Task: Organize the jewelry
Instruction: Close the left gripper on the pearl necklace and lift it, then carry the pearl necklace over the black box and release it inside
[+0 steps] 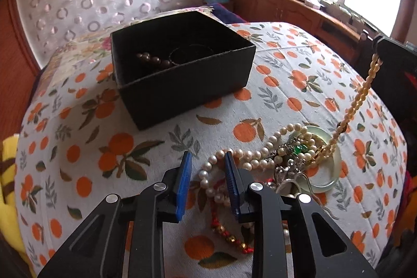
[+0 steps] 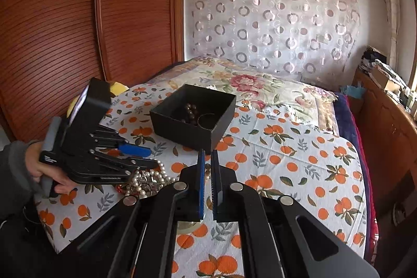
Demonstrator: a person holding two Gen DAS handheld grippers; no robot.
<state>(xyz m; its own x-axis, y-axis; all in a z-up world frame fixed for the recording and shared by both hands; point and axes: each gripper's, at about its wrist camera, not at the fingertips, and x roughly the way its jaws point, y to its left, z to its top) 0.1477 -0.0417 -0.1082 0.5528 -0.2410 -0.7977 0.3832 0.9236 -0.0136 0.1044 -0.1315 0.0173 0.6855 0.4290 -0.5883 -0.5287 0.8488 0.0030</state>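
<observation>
Here, left to right, on a bed under an orange-print sheet (image 1: 286, 85):

Item 1, black box (image 1: 182, 69), lidless, upright, far left of centre; inside lie a dark bead bracelet (image 1: 153, 59) and a thin dark bangle (image 1: 192, 54).

Item 2, left gripper (image 1: 208, 160), blue pads, jaws part open, straddling a pearl strand (image 1: 208, 181) at the left edge of the heap; whether the pads press it, cannot tell.

Item 3, jewelry heap (image 1: 289, 155): pearls, a green-stone piece, silver bits, a red-and-gold bead string (image 1: 229, 233), all over a pale jade ring (image 1: 331, 173).

Item 4, amber bead strand (image 1: 362, 93), rising taut from the heap to the right gripper (image 2: 207, 155), jaws nearly closed, pinching its top end
</observation>
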